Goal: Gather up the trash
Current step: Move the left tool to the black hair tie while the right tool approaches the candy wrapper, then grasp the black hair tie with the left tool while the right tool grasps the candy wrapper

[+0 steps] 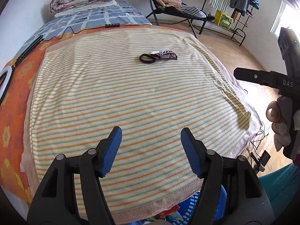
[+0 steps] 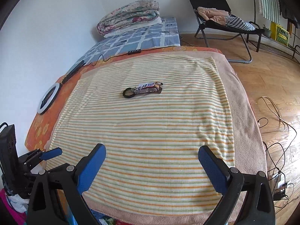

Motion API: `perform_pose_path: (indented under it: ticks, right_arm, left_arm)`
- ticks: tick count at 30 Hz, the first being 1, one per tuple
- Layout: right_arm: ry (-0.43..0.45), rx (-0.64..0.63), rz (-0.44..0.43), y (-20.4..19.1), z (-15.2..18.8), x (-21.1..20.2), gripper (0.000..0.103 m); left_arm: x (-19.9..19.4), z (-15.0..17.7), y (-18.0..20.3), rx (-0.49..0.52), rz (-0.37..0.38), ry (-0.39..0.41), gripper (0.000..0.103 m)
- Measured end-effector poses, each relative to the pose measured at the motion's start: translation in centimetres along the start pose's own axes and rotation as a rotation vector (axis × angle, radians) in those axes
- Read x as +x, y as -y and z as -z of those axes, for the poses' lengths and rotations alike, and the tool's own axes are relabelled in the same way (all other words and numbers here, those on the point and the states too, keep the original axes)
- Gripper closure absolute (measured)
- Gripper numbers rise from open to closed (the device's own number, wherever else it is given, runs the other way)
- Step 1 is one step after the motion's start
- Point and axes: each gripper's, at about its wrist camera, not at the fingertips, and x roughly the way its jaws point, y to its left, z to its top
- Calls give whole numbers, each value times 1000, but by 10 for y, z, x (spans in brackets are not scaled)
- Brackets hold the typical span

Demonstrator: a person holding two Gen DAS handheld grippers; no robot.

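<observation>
A crumpled brown and white snack wrapper (image 1: pixel 165 54) lies on the striped towel (image 1: pixel 131 103) toward its far side, touching a black hair tie (image 1: pixel 147 58) on its left. Both also show in the right wrist view: wrapper (image 2: pixel 149 88), hair tie (image 2: pixel 128 93). My left gripper (image 1: pixel 151 131) is open and empty over the towel's near part. My right gripper (image 2: pixel 151 150) is open wider, empty, also over the near part (image 2: pixel 150 131). The right gripper's body shows at the right edge of the left view (image 1: pixel 262 76). The left gripper's fingertip (image 2: pixel 51 152) shows at lower left in the right view.
A blue basket (image 1: pixel 189 208) with colourful scraps sits below the towel's near edge. A ring light (image 2: pixel 49 98) and a black cable with remote (image 2: pixel 134 52) lie on the orange sheet at left. A folded quilt (image 2: pixel 129 16), a folding chair (image 2: pixel 225 22) and floor cables (image 2: pixel 277 123) lie beyond.
</observation>
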Motion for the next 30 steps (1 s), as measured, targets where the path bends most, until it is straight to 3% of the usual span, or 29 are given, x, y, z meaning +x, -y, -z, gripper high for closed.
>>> perform_pose_path:
  ticks: [6,10,13,21,24,30]
  right_arm:
    - [6,43,-2,15,-44,49,17]
    - [-7,109,-63,25,-64,82,25]
    - [-26,149,-91,32,-75,106,32]
    - [-41,241,-120,49,-92,153,37]
    - [-47,261,-129,50,-95,169,39]
    - [-11,207,-96,38,-99,176,39]
  left_arm:
    - [40,-54,-14,-8,28,13,36]
    - [68,-84,-25,-21,49,18,48]
    - [89,-101,-29,-18,48,16,50]
    - [136,-124,-36,-19,40,-1,58]
    - [151,-128,-34,-3,16,-9,71]
    - [165,-136,-33,6,8,11,71]
